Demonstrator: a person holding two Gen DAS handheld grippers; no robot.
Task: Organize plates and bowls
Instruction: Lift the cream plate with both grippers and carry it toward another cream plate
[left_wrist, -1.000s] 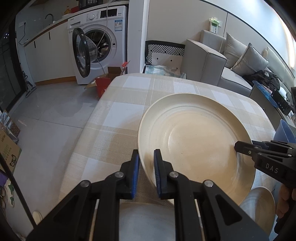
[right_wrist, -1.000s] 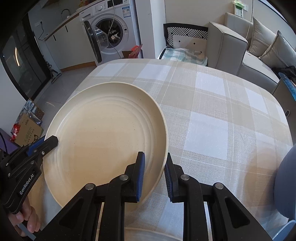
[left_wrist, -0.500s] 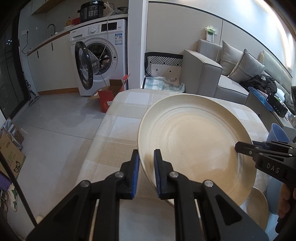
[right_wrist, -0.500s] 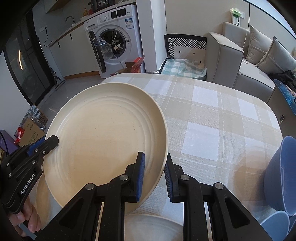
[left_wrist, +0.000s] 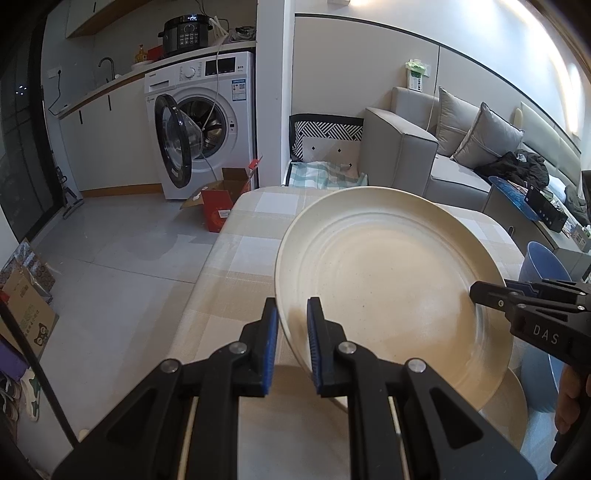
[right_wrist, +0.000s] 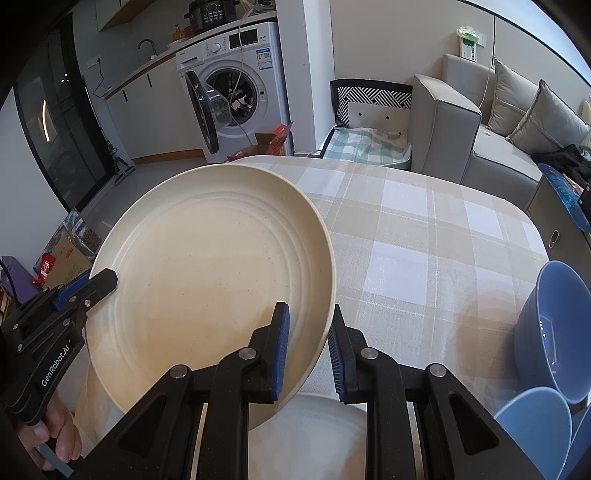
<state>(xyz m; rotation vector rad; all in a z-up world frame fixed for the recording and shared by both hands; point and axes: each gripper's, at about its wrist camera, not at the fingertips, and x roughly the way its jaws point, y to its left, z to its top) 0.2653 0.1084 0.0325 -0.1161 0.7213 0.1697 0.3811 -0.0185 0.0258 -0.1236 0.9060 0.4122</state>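
The plate (left_wrist: 388, 280) is rigid, smooth, probably breakable. The left gripper (left_wrist: 291, 341) and right gripper (right_wrist: 308, 350) each clamp its rim, on opposite edges, at centre frame.

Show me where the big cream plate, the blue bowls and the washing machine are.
cream plate (right_wrist: 207, 280): right wrist view, centre of its inner face
blue bowls (right_wrist: 554, 332): right wrist view, wall of the upper bowl
washing machine (left_wrist: 221, 74): left wrist view, control panel

Both wrist views, close, share the plate (left_wrist: 388, 280).
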